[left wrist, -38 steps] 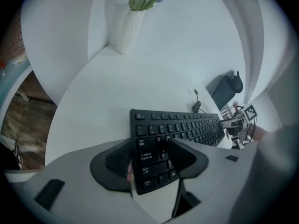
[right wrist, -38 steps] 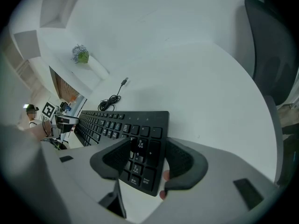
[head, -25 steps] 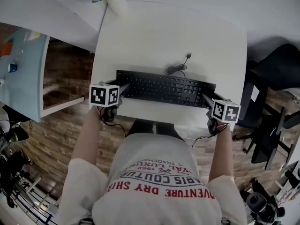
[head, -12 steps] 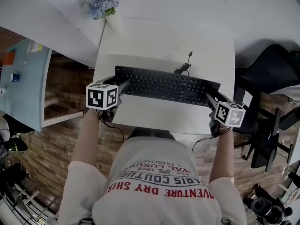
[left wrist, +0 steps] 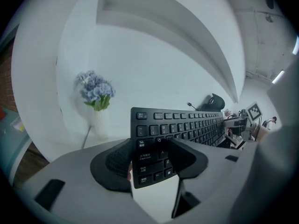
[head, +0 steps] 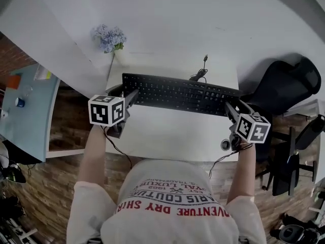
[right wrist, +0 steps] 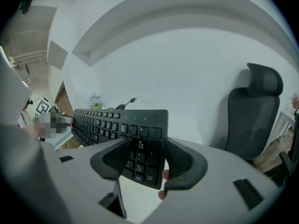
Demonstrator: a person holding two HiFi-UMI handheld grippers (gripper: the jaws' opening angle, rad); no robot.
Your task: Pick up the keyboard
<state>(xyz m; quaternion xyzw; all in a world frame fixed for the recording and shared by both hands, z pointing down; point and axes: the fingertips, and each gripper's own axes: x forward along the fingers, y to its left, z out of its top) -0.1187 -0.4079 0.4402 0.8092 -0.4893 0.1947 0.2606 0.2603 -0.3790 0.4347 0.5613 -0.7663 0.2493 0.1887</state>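
Essentially complete: left gripper [left wrist: 149, 155] is clamped on the Tab-key end and right gripper [right wrist: 140, 160] on the number-pad end of the black wired keyboard [head: 177, 93]. It is held level and looks clear of the white desk [head: 167, 133], with its cable [head: 199, 75] trailing. Only steady holding remains.

White table [head: 172, 133] in the middle, its near part bare. At the far left corner, a bunch of blue flowers [head: 108, 37] sits in a white vase [left wrist: 99, 122], right up by the white wall [head: 203, 19]. Off to the right, a black office chair [head: 284, 88] with a headrest stands just beside the table's edge. Over on the left, a pale blue tabletop [head: 28, 118] carries a small blue cup [head: 19, 102] and something orange [head: 14, 81], too small to make out. Brown wooden floor [head: 68, 121] shows between the two tables.
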